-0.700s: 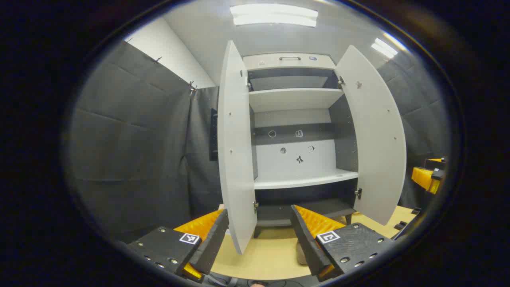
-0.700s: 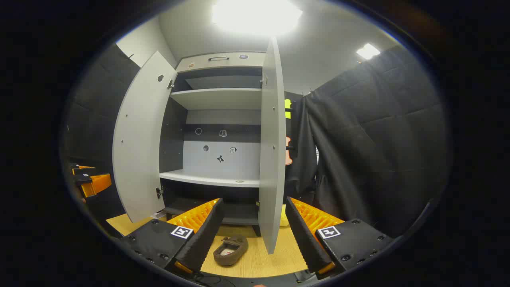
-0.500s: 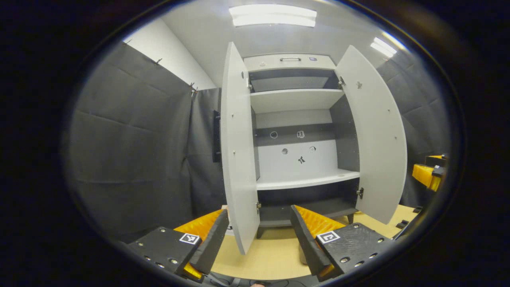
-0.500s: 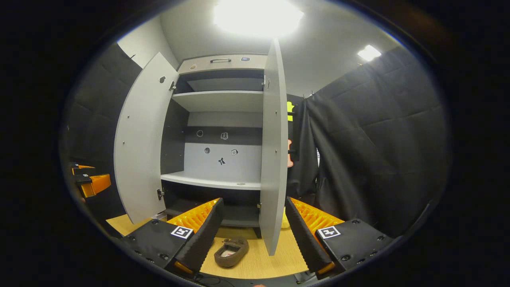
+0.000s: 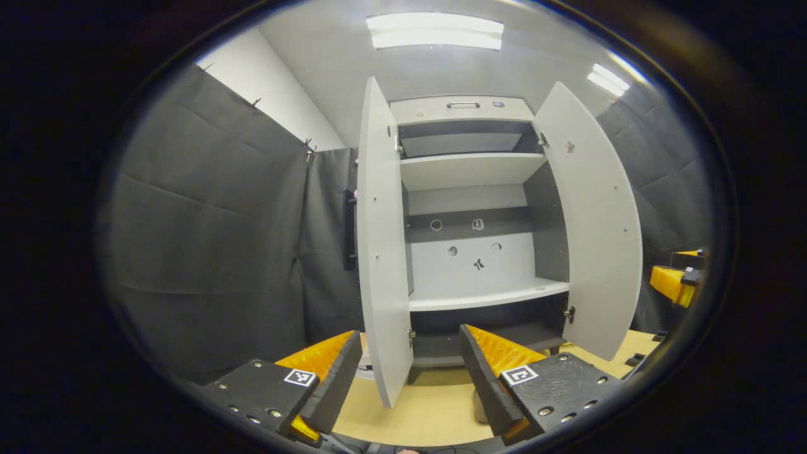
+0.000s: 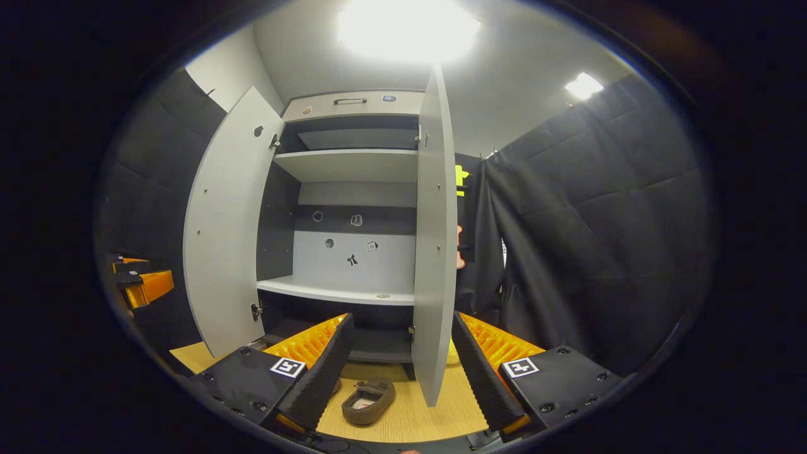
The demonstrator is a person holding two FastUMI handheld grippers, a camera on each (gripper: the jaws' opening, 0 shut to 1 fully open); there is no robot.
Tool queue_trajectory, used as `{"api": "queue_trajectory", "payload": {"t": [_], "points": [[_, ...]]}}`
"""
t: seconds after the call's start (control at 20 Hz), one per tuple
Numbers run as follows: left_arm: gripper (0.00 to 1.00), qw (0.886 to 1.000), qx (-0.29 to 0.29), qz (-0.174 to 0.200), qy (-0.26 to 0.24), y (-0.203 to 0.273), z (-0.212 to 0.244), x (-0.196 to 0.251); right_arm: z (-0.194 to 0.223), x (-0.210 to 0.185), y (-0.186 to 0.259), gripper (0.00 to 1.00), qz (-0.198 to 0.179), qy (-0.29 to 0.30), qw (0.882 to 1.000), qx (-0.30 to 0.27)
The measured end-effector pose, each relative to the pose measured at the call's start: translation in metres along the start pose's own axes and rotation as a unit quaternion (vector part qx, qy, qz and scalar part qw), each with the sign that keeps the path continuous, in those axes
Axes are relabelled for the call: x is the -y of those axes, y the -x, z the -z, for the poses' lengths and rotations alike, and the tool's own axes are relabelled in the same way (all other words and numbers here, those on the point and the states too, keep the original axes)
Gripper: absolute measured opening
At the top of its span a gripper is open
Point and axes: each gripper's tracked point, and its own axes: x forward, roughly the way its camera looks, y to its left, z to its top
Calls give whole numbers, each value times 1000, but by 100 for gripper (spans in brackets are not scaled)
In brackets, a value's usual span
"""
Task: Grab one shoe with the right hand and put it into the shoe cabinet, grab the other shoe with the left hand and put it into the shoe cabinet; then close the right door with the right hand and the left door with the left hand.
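The left gripper [image 5: 410, 375] is held in front of the tall grey two-door shoe cabinet [image 5: 470, 170]; its fingers are spread wide and nothing is held between them. The edge of the cabinet's left door [image 5: 381, 252] is seen through the gap between them. Just inside the right-hand finger of this view, a small tan patch [image 5: 479, 403] is seen on the pale wooden floor [image 5: 429, 410]; it may be the second shoe, but too little of it is exposed to be sure.

In the right gripper view, both doors are seen swung fully out and the white middle shelf [image 6: 337, 291] is bare. The left gripper [image 6: 142, 284] is also seen here, far off at the left edge.

The right gripper [image 6: 400, 372] is likewise wide open and empty. The brown slipper-style shoe [image 6: 369, 400] is lying on the floor below and slightly left of the gap between the fingers, in front of the cabinet base and just left of the bottom edge of the right door [image 6: 435, 252]. Its long axis is judged to run diagonally, lower left to upper right, with the opening upward.

The right gripper is judged the nearer one to this shoe. A downward reach would be needed, with the fingers set across the shoe's narrow width.
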Motion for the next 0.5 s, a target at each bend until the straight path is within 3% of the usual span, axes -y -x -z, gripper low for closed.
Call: {"api": "queue_trajectory", "payload": {"t": [0.15,0.2,0.25,0.4,0.45,0.5], "points": [[96,1000,1,3,0,-3,1,3,3,-1,-3,98,-1,3,1000,-5],[90,1000,0,5,1,-5,3,4,6,-3,-4,98,-3,4,1000,-9],[96,1000,0,6,1,-7,2,5,8,-5,-7,98,-6,6,1000,-12],[96,1000,2,7,-4,-15,5,7,18,-15,-18,97,-19,10,999,-27],[90,1000,1,8,-4,-17,7,7,22,-21,-23,98,-25,10,999,-34],[96,1000,-1,9,-3,-19,9,7,26,-26,-27,98,-32,11,999,-41]]}}
